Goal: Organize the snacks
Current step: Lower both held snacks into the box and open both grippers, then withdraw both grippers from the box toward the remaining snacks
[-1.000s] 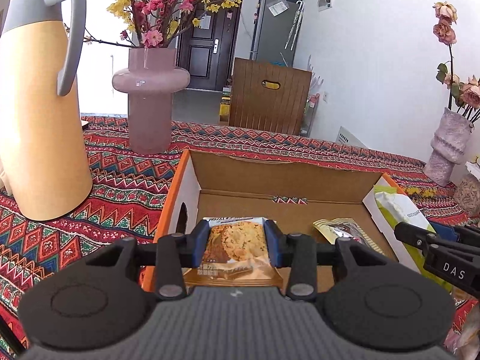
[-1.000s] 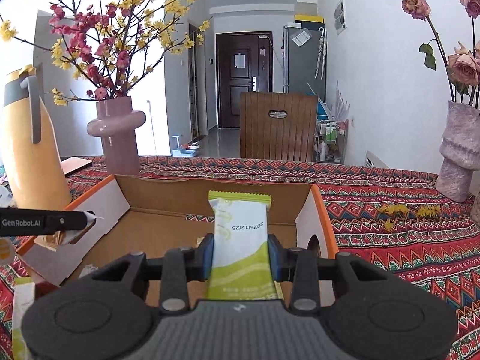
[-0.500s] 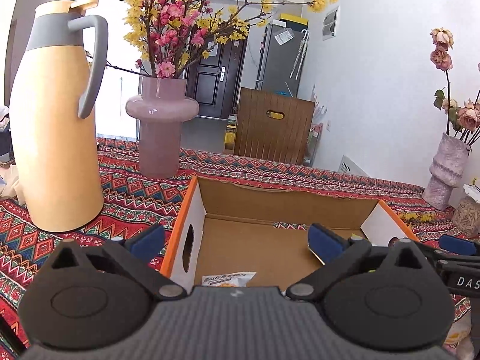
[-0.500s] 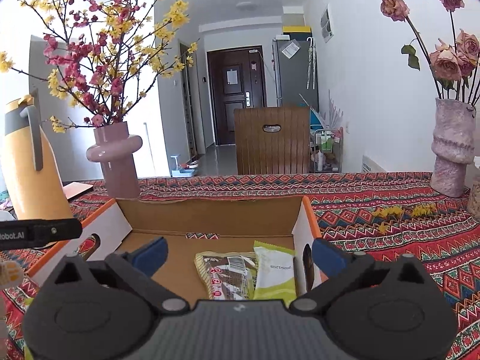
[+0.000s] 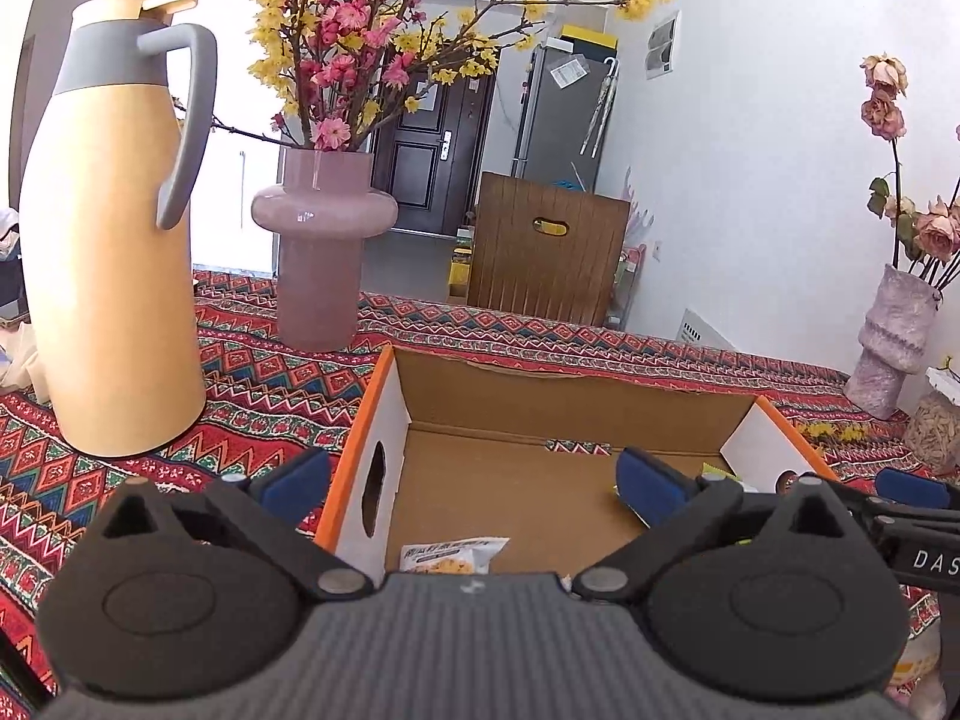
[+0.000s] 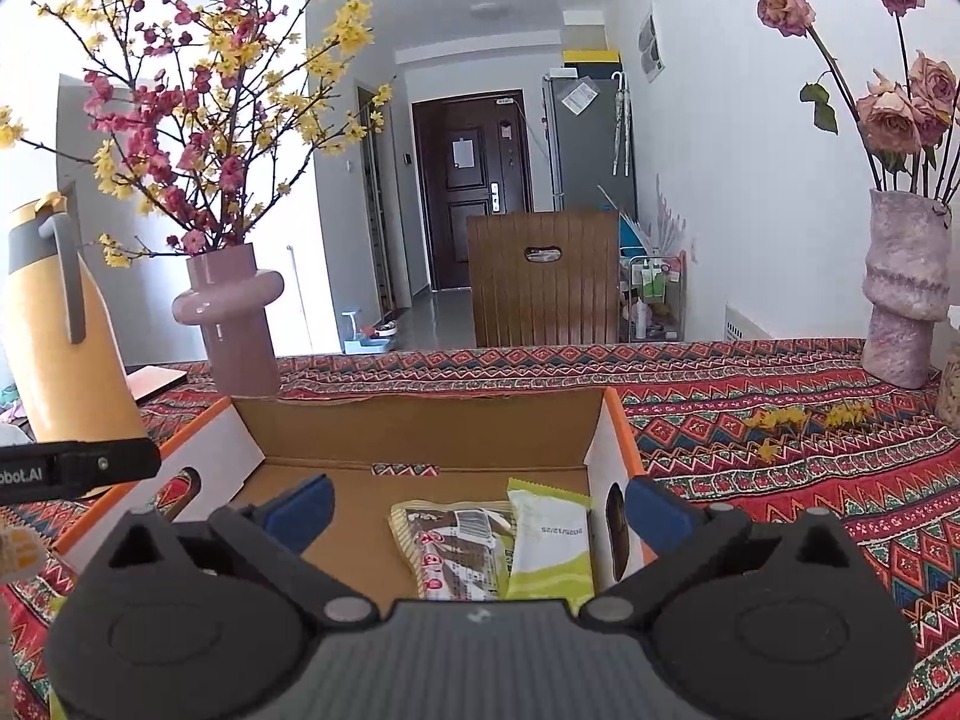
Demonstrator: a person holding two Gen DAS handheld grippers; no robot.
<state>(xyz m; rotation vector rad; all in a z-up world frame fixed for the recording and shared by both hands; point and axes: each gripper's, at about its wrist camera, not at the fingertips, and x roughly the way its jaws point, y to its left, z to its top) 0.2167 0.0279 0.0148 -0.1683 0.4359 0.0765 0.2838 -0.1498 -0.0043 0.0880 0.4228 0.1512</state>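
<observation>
Jaws wide on both units, nothing between the pads. Left gripper [image 5: 474, 483] hovering over near-left corner of cardboard box [image 5: 576, 396], left pad outside the orange-edged wall, right pad inside. Cookie packet [image 5: 450, 555] lying flat on box floor directly below and just ahead of left gripper body, mostly hidden under it; long axis not readable from the visible strip. Right gripper [image 6: 477, 507] over near-right part of same box, right pad outside the right wall, left pad inside. Between and below its pads: brown-and-red wrapped snack [image 6: 456, 546] and green-white sachet [image 6: 549, 540], side by side and touching, long axes running away from camera, roughly parallel to gripper's pointing line. Both flat, sachet tight against right wall. Judgement: all three snacks already in box, so next pick probably outside it; loose packets glimpsed at extreme frame edges only, too cropped to identify. Right gripper clearly nearer to the two long packets, left nearer to cookie packet. Right view alone shows the pair of long packets in full; left view catches only a sliver of green near right pad. Left view alone shows cookie packet. Beyond box on patterned tablecloth [image 6: 780, 420]: yellow thermos jug [image 5: 120, 228] and pink vase [image 5: 324, 252] to left, well apart from box.
</observation>
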